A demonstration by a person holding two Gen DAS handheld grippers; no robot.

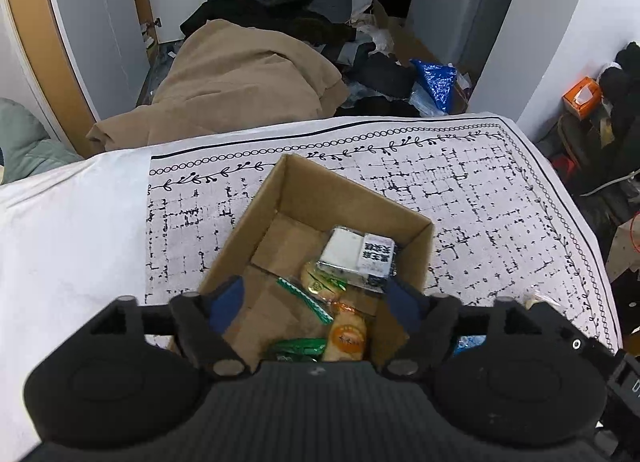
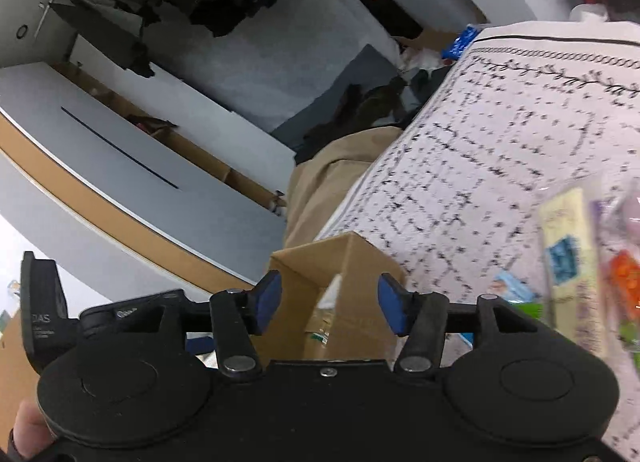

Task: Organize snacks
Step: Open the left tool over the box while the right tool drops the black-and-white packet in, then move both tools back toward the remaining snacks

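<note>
An open cardboard box (image 1: pixel 352 198) stands on the patterned cloth. Inside lie a white and dark blue packet (image 1: pixel 356 256), a yellow-green wrapped snack (image 1: pixel 322 286), an orange-labelled packet (image 1: pixel 347 336) and a green packet (image 1: pixel 298 348). My left gripper (image 1: pixel 316 304) hangs open over the box's near end, and its pads press on nothing. In the right wrist view, my right gripper (image 2: pixel 329 304) is open just above the same box (image 2: pixel 360 262), with nothing held. More snacks lie on the cloth to its right: a long pale yellow packet (image 2: pixel 572 262) and an orange one (image 2: pixel 626 278).
The cloth-covered table (image 1: pixel 500 190) ends just beyond the box. A tan blanket (image 1: pixel 240 78), dark clothes and a blue bag (image 1: pixel 436 78) lie on the floor behind. White wardrobe doors (image 2: pixel 120 150) stand at the left. A hand (image 2: pixel 24 434) holds the right gripper.
</note>
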